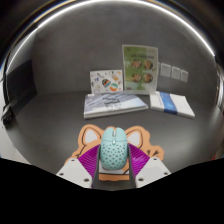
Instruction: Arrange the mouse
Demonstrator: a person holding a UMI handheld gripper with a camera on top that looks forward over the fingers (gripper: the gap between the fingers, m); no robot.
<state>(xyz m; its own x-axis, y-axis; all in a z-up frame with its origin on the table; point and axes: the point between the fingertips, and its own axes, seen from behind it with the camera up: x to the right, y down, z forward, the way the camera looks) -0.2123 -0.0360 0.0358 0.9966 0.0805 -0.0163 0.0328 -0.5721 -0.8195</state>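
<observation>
A mint-green perforated mouse (113, 149) sits between my gripper's (113, 162) two fingers. The purple pads (88, 158) press on its left and right sides, so the gripper is shut on it. Under and just beyond the mouse lies an orange and cream animal-shaped mouse mat (92, 134) with two ear-like points on the grey table (50, 120). I cannot tell whether the mouse rests on the mat or hangs just above it.
Beyond the mat lie a flat white booklet (115, 102) and a white stack with a blue edge (172, 103). A leaflet (105, 82) and an upright picture card (138, 66) stand against the back wall, next to wall sockets (172, 71).
</observation>
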